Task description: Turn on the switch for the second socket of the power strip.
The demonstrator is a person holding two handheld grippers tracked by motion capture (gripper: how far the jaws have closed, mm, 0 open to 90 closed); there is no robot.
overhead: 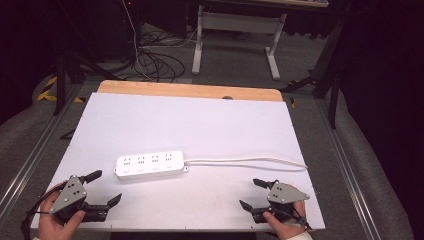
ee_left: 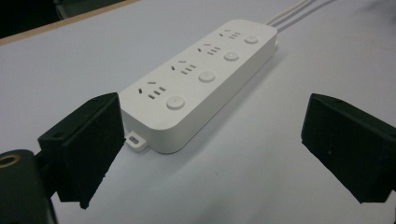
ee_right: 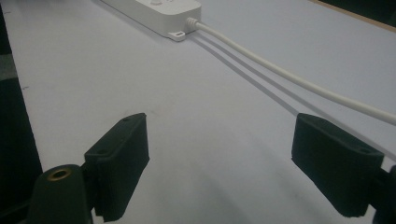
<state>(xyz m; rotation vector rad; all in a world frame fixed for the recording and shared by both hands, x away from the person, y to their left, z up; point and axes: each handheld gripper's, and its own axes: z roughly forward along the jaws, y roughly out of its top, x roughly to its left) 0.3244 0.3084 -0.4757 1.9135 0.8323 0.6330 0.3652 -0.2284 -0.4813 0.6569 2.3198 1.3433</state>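
A white power strip (overhead: 150, 165) with several sockets and round buttons lies flat near the middle of the white table (overhead: 200, 125). Its white cord (overhead: 245, 160) runs off to the right edge. My left gripper (overhead: 104, 188) rests at the front left corner, open, with nothing between its jaws. In the left gripper view the power strip (ee_left: 201, 79) lies just beyond the open left gripper (ee_left: 210, 149). My right gripper (overhead: 251, 194) sits at the front right, open and empty. In the right gripper view the cord (ee_right: 289, 77) crosses ahead of the right gripper (ee_right: 229, 163), and the power strip's end (ee_right: 163, 14) is at the top.
The white sheet covers a wooden tabletop whose bare strip (overhead: 190, 90) shows at the far edge. Beyond the table stand a white desk frame (overhead: 235, 35) and loose cables (overhead: 155, 60) on the floor. Metal rails (overhead: 350, 165) run along both sides.
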